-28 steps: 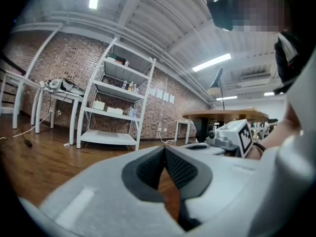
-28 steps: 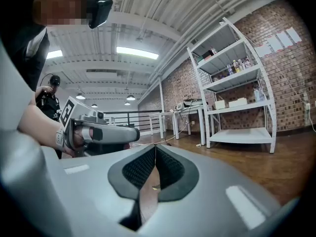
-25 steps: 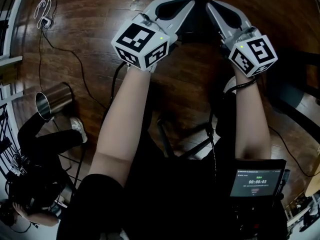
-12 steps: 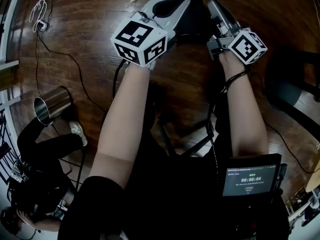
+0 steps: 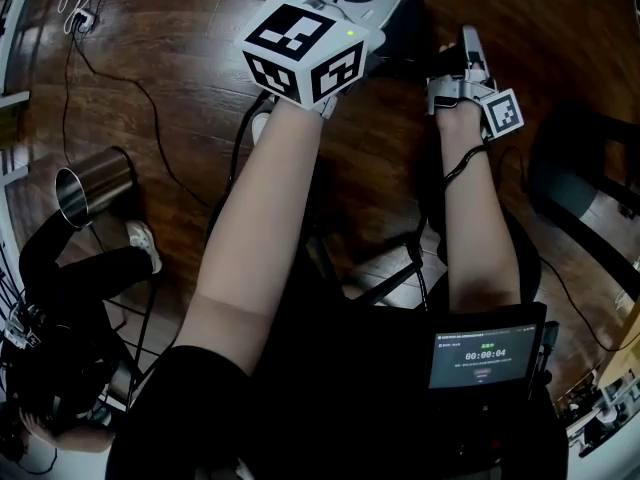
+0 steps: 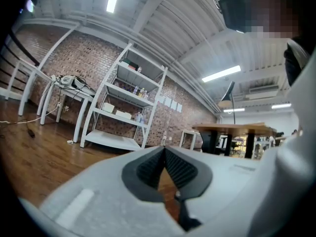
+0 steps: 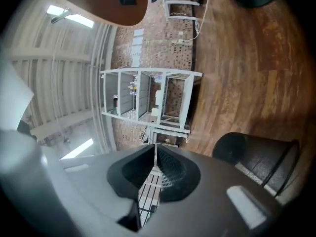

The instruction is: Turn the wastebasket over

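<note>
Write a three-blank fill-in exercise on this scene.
1. The jaws of the left gripper are ___, with nothing between them.
2. Of the two gripper views, only the ___ one shows the black mesh wastebasket.
3. The white shelf stands against a ___ wall.
Missing words: shut; right; brick.

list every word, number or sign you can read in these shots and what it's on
"00:00:04": on the screen at the person's waist, head view.
Small green line above that timer: too small to read.
Left marker cube and right marker cube: black-and-white square patterns only, no letters or numbers.
Sheets pinned on the brick wall, left gripper view: too small to read.
</note>
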Tool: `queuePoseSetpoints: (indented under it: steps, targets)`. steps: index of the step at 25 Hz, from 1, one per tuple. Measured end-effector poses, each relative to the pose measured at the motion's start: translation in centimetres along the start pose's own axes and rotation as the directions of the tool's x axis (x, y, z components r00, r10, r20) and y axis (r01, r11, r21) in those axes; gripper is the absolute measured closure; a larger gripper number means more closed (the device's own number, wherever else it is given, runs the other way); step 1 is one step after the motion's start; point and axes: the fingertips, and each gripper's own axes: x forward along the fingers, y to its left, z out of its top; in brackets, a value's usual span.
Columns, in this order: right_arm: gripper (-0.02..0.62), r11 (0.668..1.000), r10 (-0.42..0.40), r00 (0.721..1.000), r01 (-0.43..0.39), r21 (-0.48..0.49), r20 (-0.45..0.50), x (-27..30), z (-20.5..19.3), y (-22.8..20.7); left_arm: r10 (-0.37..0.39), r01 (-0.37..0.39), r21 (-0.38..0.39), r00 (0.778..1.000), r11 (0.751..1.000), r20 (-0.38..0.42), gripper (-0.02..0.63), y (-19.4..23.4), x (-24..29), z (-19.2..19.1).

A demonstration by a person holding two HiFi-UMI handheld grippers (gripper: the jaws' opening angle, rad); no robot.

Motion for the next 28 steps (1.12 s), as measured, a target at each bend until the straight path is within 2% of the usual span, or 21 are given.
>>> queuePoseSetpoints:
  steps: [12,15,18,21,24,28]
  targets:
    - [0.515,0.982,-0.169,0.985,0.166,0.088,0.025,-5.5,-6.4,-9.7,0.019,-0.017,-0.045,0.999,0.999,0.047,0.603,1.3,-0.6,1.5]
    - [0.499,0.969,-0.231,0.973,0.228,0.095,0.021,-7.3,-7.2,-11.9,0.021,-0.019,-0.044,0.998,0.999,0.051,0.603,1.1,-0.3,1.7]
    - [0.454,0.952,-0.297,0.955,0.295,0.081,0.016,-8.5,-7.4,-13.9,0.016,-0.013,-0.049,0.998,0.999,0.055,0.603,0.9,-0.1,1.8]
    - [0.427,0.947,-0.317,0.948,0.316,0.057,0.005,-8.7,-7.5,-15.5,0.017,-0.014,-0.052,0.998,0.999,0.053,0.603,1.0,-0.1,1.8]
    - [0.410,0.939,-0.335,0.942,0.333,0.088,0.014,-8.5,-8.0,-15.8,0.016,-0.013,-0.051,0.998,0.999,0.056,0.603,1.3,-0.3,2.0]
    - [0.390,0.943,-0.330,0.944,0.330,0.049,0.000,-8.1,-7.8,-17.8,0.019,-0.015,-0.069,0.998,0.998,0.066,0.603,1.8,-0.5,2.2]
